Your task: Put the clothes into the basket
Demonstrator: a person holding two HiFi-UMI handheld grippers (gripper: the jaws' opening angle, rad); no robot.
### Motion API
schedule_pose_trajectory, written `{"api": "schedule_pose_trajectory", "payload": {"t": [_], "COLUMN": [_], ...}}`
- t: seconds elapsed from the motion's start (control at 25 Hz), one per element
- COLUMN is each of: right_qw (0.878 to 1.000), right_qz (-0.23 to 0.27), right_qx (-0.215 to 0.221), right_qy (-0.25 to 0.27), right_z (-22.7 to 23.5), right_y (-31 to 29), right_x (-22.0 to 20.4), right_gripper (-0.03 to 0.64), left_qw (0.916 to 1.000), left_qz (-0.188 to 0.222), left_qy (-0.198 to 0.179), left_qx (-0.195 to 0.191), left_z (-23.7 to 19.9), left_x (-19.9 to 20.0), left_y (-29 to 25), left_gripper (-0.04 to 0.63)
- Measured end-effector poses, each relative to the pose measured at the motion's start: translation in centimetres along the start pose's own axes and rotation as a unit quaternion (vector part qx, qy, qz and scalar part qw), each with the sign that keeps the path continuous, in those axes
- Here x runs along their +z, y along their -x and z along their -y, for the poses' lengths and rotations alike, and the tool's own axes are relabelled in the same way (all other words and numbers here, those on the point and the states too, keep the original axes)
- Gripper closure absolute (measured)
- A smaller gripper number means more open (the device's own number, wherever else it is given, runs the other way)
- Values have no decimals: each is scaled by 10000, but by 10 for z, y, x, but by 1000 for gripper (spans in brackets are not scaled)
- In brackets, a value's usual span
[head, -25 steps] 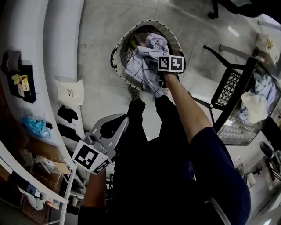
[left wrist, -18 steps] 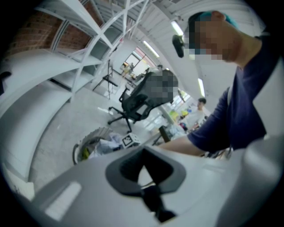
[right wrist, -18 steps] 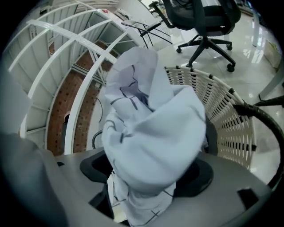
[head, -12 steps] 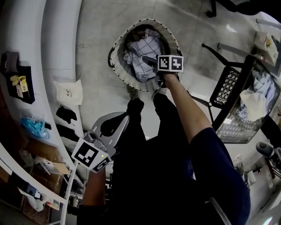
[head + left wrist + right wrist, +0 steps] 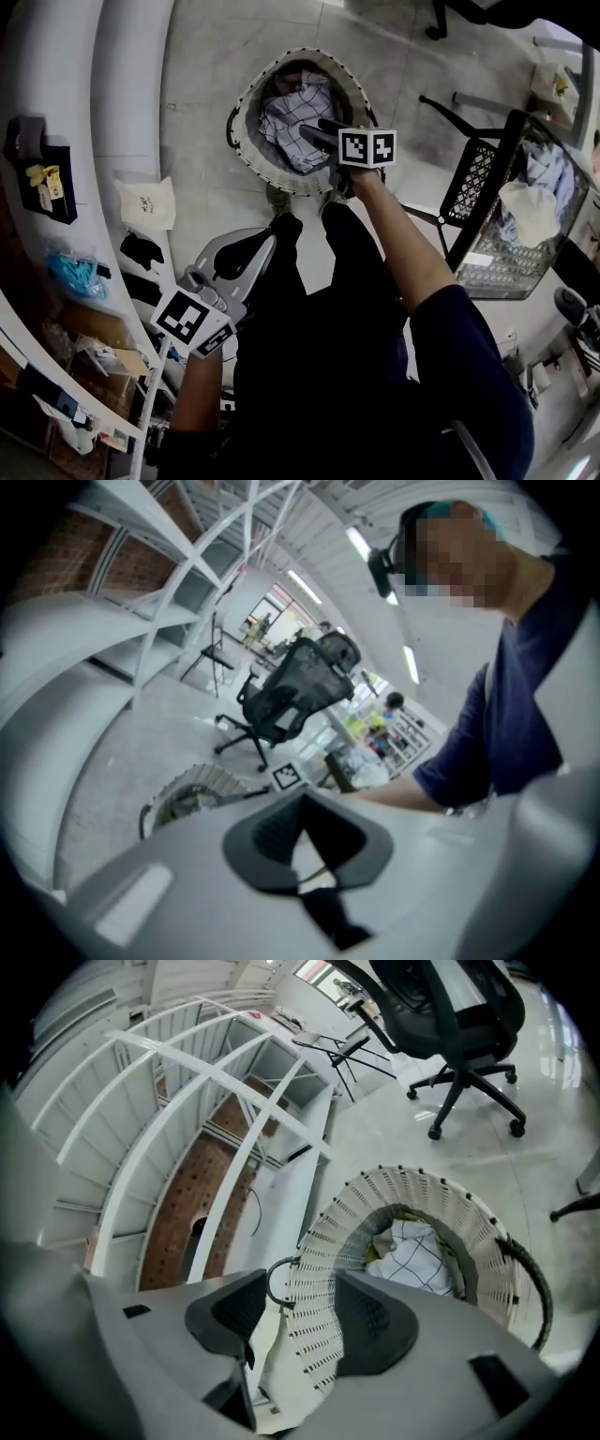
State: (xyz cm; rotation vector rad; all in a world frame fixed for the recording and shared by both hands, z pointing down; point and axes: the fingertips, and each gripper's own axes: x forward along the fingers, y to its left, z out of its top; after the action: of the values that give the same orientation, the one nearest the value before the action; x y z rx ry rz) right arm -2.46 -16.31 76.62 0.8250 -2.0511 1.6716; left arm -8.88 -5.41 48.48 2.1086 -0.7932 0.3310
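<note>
A round white woven basket (image 5: pixel 251 103) stands on the floor in front of my feet, and a white checked cloth (image 5: pixel 286 111) lies inside it on other clothes. My right gripper (image 5: pixel 323 131) hangs over the basket's near rim, open; its jaws have just been closing with nothing between them. Its own view looks down on the basket (image 5: pixel 450 1204) and the checked cloth (image 5: pixel 414 1252) past the parted pads (image 5: pixel 375 1326). My left gripper (image 5: pixel 246 255) stays low at the left beside my leg, shut and empty.
A white curved shelf unit (image 5: pixel 122 84) runs along the left, with a white bag (image 5: pixel 148 202) and dark items on the floor beside it. A black mesh cart (image 5: pixel 487 192) holding more clothes (image 5: pixel 530 211) stands at the right. A black office chair (image 5: pixel 450 1007) is beyond the basket.
The right gripper let go of the checked cloth, which dropped from over the rim down into the basket. That gripper then rose a little. The left gripper barely moved.
</note>
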Motion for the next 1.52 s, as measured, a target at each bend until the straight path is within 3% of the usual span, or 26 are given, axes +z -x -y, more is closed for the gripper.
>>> {"api": "schedule_pose_trajectory", "payload": {"t": [0.12,0.36,0.76,1.08,1.52], "right_qw": [9996,9964,9818,9681,9538], "right_qz": [163,511,1283,1385,1492], "right_qx": [102,530,1072,1233,1144], "right_qy": [188,416,898,1684,2345], "right_z": [-16,-67,-161,-225,-270], "right_y": [21,65,151,204,244], "right_x": [9,30,62,61,50], "right_gripper": [479,560,603,607,609], "left_qw": [10000,9996,9971,9939,9909], "left_qz": [35,125,421,589,630], "left_qy": [-75,-252,-603,-905,-1162], "left_qx": [-46,-82,-209,-221,-267], "left_z": [5,21,54,76,94], "left_x": [6,21,54,77,89], "left_y": [0,6,11,28,41], "left_gripper": [591,592,592,592,592]}}
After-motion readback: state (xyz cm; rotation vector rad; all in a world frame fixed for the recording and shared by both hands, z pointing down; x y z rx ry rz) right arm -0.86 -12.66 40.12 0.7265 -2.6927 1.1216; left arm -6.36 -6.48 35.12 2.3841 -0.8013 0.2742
